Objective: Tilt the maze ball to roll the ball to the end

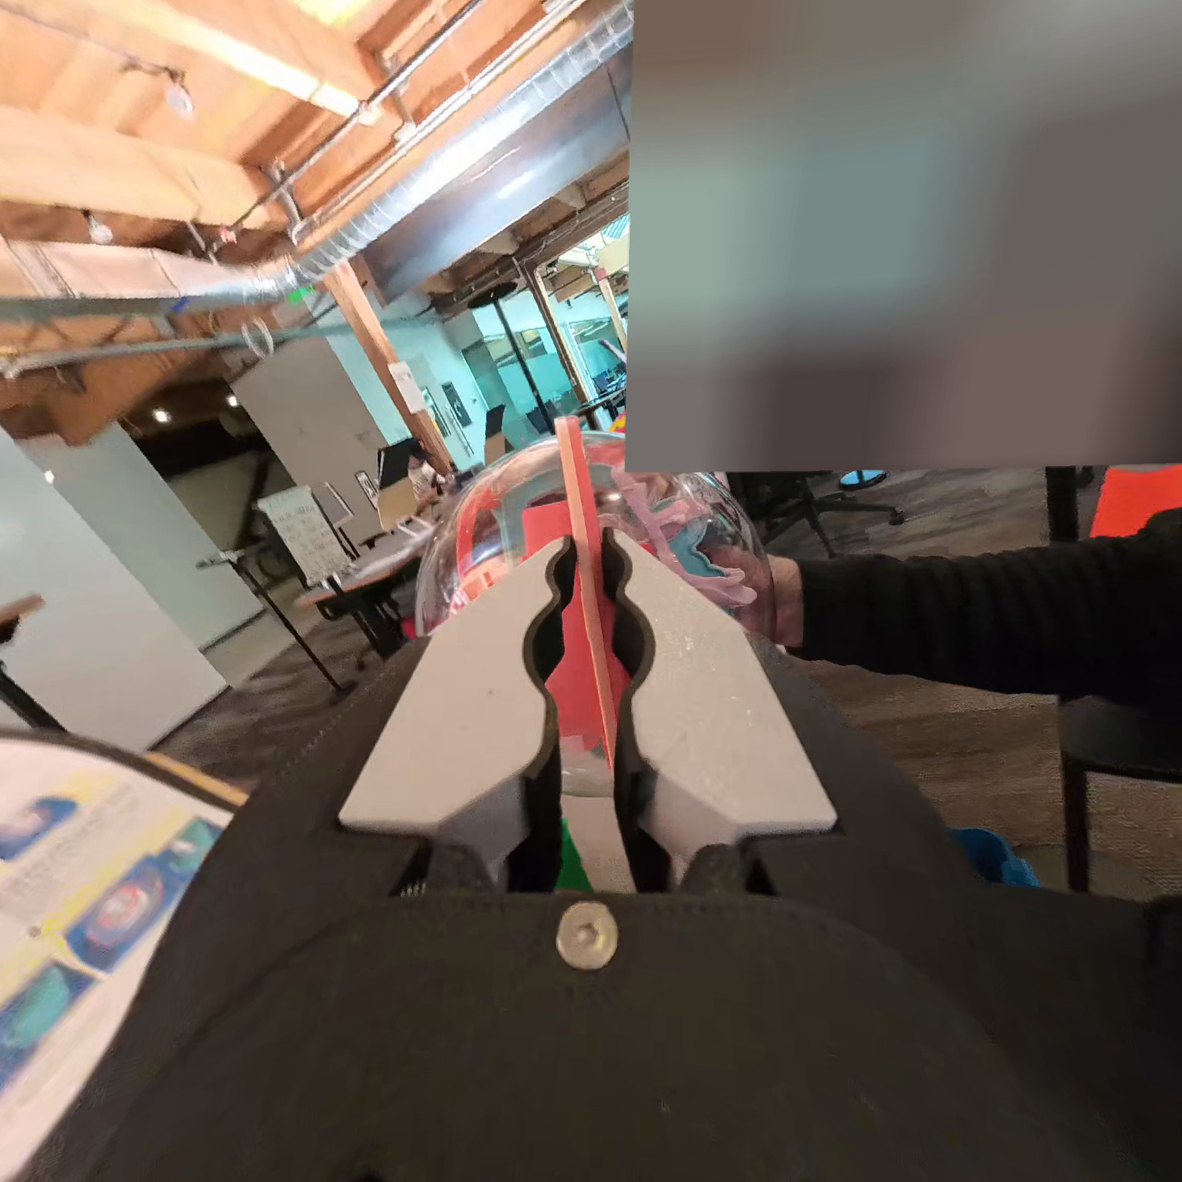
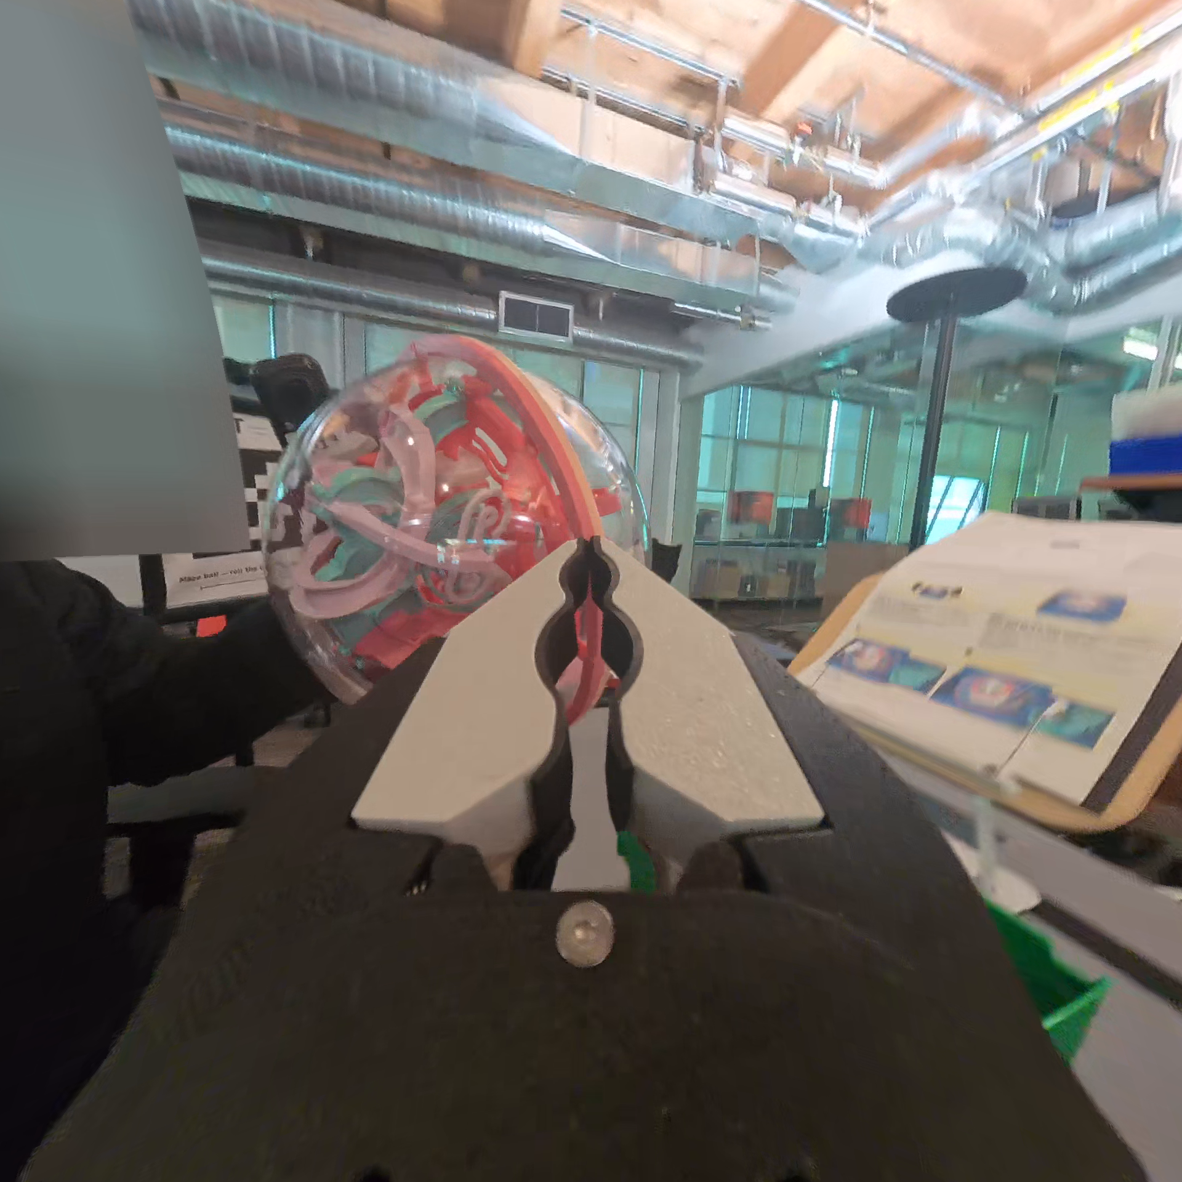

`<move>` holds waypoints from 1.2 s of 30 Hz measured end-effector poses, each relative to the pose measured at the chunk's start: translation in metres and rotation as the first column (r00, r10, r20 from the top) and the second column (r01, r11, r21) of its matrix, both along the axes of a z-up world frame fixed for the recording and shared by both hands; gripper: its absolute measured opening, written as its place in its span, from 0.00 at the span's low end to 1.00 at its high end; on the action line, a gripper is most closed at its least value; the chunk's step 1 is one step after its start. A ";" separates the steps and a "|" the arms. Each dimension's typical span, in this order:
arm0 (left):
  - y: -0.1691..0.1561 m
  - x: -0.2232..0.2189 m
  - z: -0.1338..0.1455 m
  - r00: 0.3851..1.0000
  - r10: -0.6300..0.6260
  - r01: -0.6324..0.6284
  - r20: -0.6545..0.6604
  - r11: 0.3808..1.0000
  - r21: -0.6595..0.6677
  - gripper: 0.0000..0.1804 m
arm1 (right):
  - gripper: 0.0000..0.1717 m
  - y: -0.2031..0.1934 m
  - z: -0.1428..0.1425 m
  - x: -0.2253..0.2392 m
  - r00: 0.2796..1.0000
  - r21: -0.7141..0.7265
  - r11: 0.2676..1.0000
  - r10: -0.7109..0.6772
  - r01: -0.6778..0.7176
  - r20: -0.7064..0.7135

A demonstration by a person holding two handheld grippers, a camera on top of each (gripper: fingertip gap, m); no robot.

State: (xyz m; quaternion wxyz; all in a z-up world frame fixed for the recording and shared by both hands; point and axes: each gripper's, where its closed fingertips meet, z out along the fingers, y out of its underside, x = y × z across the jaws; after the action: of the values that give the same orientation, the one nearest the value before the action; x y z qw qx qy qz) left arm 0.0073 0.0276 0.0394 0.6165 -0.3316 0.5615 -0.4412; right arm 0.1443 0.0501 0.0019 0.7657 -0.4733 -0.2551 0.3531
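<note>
The maze ball [image 2: 448, 512] is a clear sphere with pink, teal and red tracks inside and a red-orange ring [image 2: 550, 441] around its middle. It is held up in the air. My right gripper [image 2: 588, 547] is shut on the ring's edge, with the sphere to the upper left of its fingers. In the left wrist view the maze ball [image 1: 512, 512] lies just past my left gripper [image 1: 591, 550], which is shut on the ring [image 1: 579, 486]; both pads press its flat faces. I cannot make out the small ball inside.
A person's hand [image 1: 780, 601] and black sleeve [image 1: 959, 607] are at the far side of the sphere. An instruction sheet on a wooden board [image 2: 998, 639] stands to the right, and it also shows in the left wrist view [image 1: 96, 895]. A green part [image 2: 1055, 998] lies below right. One gripper's finger ends stand about 15 centimetres off the other's.
</note>
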 end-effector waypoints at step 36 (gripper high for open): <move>0.066 0.042 -0.241 0.799 -0.223 0.065 -0.558 0.955 -0.289 0.03 | 0.04 0.046 -0.209 -0.098 0.741 -0.513 0.857 0.374 -0.046 0.558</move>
State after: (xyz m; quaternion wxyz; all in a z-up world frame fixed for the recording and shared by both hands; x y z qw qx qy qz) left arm 0.0491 0.0931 -0.2018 0.3302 -0.4834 0.6860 -0.4321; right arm 0.0464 0.0960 -0.2075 0.4485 -0.7014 -0.4607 0.3077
